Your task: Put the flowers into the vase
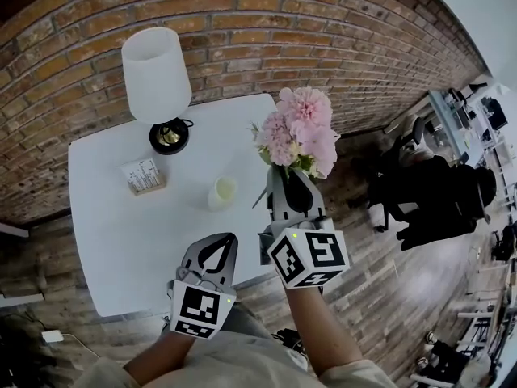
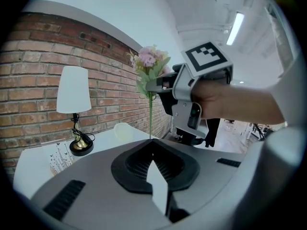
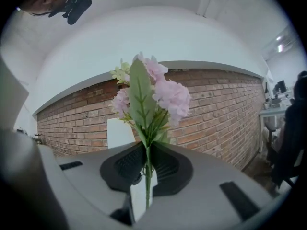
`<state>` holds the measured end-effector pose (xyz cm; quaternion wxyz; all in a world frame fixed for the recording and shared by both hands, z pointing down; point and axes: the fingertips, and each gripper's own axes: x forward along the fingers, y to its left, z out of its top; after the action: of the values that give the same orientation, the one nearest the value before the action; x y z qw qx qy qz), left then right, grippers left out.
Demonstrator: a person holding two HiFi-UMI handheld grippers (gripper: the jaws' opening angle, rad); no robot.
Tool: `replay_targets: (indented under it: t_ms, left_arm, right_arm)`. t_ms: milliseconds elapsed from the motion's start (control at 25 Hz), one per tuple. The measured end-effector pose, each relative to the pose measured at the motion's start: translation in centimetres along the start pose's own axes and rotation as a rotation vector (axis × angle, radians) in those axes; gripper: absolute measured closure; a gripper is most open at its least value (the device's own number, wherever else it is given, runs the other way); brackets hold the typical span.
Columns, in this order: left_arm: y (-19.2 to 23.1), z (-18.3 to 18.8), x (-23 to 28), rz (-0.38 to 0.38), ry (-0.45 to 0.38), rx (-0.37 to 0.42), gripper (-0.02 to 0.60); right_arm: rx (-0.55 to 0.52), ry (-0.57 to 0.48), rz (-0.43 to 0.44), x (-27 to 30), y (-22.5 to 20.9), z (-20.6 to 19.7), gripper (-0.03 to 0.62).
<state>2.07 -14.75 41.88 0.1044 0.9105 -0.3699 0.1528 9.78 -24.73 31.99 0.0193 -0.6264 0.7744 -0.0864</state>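
My right gripper (image 1: 287, 178) is shut on the green stem of a bunch of pink flowers (image 1: 300, 128), which it holds upright above the table's near right edge. The stem runs down between its pads (image 3: 146, 164), with the blooms (image 3: 156, 92) standing above them. A small pale vase (image 1: 222, 192) stands on the white table (image 1: 121, 241), left of the flowers and apart from them. My left gripper (image 1: 227, 241) hovers near the table's front edge, its jaws together with nothing in them. From the left gripper (image 2: 152, 147) I see the flowers (image 2: 149, 61), the right gripper (image 2: 160, 86) and the vase (image 2: 122, 131).
A lamp (image 1: 155, 75) with a white shade stands at the table's back by the brick wall (image 1: 339, 47). A small printed card (image 1: 144, 176) sits in front of the lamp. Dark chairs (image 1: 428, 196) stand on the wooden floor to the right.
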Motion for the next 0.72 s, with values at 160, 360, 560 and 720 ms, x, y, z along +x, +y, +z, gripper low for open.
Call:
replay_targets:
  t_ms: [160,360,560,720]
  left_arm:
    - [1.1,0.1,-0.8,0.016,-0.008,-0.004,0.580]
    - [2.4,0.2,-1.8,0.037,-0.017,-0.010,0.580]
    - [3.4,-0.1,-2.5,0.054,-0.018,-0.020,0.581]
    - [4.0,-0.3,-2.9,0.068,-0.017,-0.026,0.580]
  right_arm:
    - [-0.011,-0.033,0.022,0.2,1.7,1.0,0.553]
    - [-0.022,-0.061,0.054,0.5,3.7,1.9,0.553]
    - [-0.045,-0.090,0.077,1.1,5.3,2.7,0.553]
    - [-0.059,-0.100,0.085,1.9,5.7,2.2,0.553]
